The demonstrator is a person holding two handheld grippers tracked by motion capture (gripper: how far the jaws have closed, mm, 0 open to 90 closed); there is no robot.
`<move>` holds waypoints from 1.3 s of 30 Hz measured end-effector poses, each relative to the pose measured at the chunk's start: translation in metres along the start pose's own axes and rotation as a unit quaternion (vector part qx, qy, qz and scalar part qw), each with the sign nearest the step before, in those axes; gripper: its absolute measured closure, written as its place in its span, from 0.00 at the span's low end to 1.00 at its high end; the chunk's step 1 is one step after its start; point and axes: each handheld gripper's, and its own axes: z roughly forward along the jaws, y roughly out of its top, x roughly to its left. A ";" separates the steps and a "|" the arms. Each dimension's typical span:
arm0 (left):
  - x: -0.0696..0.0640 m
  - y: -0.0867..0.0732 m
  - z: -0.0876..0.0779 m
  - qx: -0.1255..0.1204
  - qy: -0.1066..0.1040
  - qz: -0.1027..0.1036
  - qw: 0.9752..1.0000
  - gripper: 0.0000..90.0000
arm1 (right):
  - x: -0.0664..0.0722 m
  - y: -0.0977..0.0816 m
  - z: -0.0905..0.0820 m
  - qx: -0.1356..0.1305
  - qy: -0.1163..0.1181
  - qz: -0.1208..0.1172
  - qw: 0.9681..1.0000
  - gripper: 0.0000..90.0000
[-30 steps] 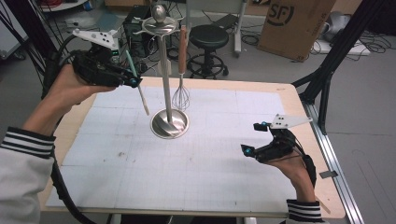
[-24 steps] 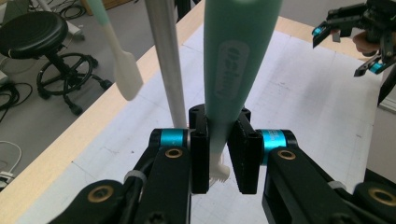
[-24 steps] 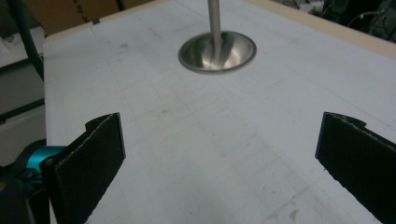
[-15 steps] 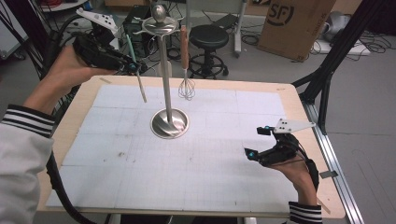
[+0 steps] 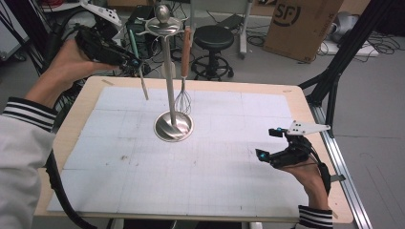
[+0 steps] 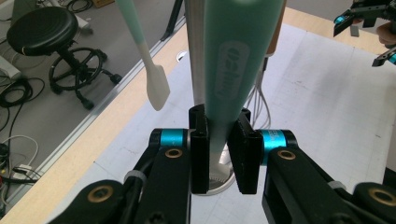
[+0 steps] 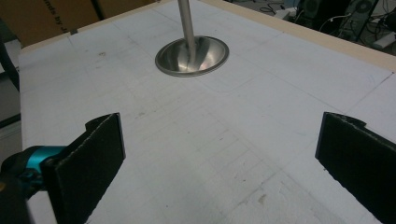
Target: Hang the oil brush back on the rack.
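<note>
A steel utensil stand (image 5: 173,126) rises from the white mat, and its pole (image 6: 195,56) and base (image 7: 191,56) show close up. A wooden-handled whisk (image 5: 183,98) hangs from its right arm. High at the back left, beside the stand's top, my left gripper (image 5: 136,62) (image 6: 219,126) is shut on the green handle of a spatula (image 5: 132,40) (image 6: 238,65), which hangs nearly upright. A second spatula with a cream blade (image 6: 156,91) reaches down from the top edge; its support is out of frame. My right gripper (image 5: 267,142) (image 7: 219,135) stands open over the mat's right side, nothing between its jaws.
The white gridded mat (image 5: 191,181) covers a wooden table. A black stool (image 5: 215,38) and a cardboard box (image 5: 298,24) stand on the floor behind. Black tripod legs (image 5: 334,81) and a metal rail (image 5: 344,167) run along the table's right side.
My left gripper has lifted the green-handled spatula and carried it back towards the top of the stand. The right gripper has stayed in place.
</note>
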 end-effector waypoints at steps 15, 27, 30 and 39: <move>0.003 0.006 0.003 0.018 0.003 0.000 1.000 0.88 | -0.004 -0.002 -0.004 -0.002 -0.005 0.005 1.000 0.00; 0.002 0.007 0.008 0.025 -0.002 0.002 1.000 0.88 | -0.004 -0.003 -0.005 -0.005 -0.007 0.006 1.000 0.00; 0.001 0.007 0.007 0.024 -0.003 0.002 1.000 0.88 | -0.004 -0.003 -0.005 -0.004 -0.006 0.006 1.000 0.00; 0.002 0.009 0.010 0.026 -0.005 0.001 1.000 0.88 | -0.005 -0.003 -0.004 -0.003 -0.006 0.010 1.000 0.00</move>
